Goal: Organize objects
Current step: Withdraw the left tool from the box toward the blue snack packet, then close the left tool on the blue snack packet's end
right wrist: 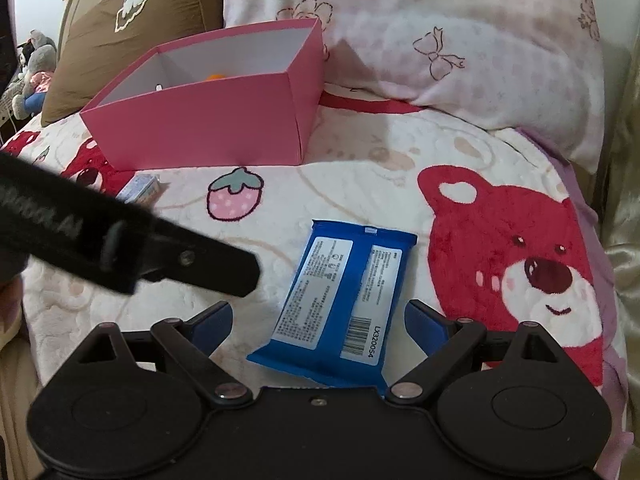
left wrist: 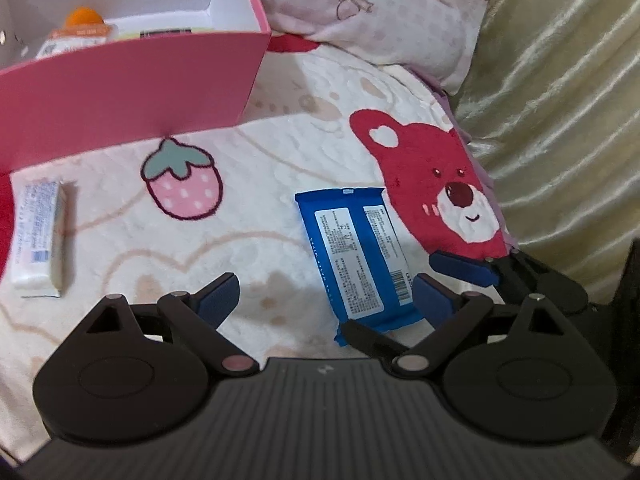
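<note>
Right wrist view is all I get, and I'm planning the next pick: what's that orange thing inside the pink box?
Observer: An orange-capped pouch lies in the pink box, with a flat dark-labelled item beside it.
Operator: And the white thing half hidden at my left?
Observer: A white carton, lying flat on the blanket, left of the strawberry print and outside the box.
Operator: Is the left claw carrying anything?
Observer: No; it is open, with nothing held.
</note>
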A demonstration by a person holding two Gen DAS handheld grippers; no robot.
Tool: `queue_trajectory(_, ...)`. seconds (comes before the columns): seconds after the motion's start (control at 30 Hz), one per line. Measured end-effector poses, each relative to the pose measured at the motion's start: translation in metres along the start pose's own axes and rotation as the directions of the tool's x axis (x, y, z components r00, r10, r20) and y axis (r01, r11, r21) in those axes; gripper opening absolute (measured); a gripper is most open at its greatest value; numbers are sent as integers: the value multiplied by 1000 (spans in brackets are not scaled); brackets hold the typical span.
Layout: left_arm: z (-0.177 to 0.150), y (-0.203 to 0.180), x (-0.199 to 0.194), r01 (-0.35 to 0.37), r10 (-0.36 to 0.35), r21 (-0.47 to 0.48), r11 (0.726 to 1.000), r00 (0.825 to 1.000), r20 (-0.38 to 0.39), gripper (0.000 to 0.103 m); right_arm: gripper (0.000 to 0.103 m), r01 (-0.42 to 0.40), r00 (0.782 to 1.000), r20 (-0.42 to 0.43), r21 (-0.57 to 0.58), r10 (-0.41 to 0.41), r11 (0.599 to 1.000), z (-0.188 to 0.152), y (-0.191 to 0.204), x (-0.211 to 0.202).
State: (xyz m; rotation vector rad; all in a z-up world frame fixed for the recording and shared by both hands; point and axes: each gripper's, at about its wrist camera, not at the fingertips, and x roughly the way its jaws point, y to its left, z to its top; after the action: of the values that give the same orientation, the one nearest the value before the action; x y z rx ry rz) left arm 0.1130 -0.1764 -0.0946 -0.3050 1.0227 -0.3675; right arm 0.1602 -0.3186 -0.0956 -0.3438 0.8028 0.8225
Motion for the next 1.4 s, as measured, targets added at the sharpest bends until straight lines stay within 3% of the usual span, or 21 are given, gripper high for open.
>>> queue_trajectory(0.2,0,6,20,8,-9,-58,998,1000,-24,93,89,68,995,77,-21,-66,997,-4,1,-4)
queue_trajectory(0.4,-2,-2,37,17,-18,-7,1000,999,-40,89,88,43,998,38,-15,-43,999,-9,-2,10)
queue_trajectory(0.5,-2,-7,44,11,-10,19,1000,999,-41,82,80,7,1000,-6,7,-7,1000,-10,-3,17)
queue_trajectory(0.87,-6,-3,62,34,-34,-20,999,999,-17,41,75,-12,1000,-18,80,13,997,-13,-11,25)
queue_trajectory(0.97,-7,-5,65,39,-39,-4,999,999,-5,37,72,-6,1000,-22,85,8,996,-13,-9,26)
queue_trajectory(1.4,-8,11,71,112,-113,-106,988,993,-9,34,78,28,999,-29,110,-25,994,-16,-6,40)
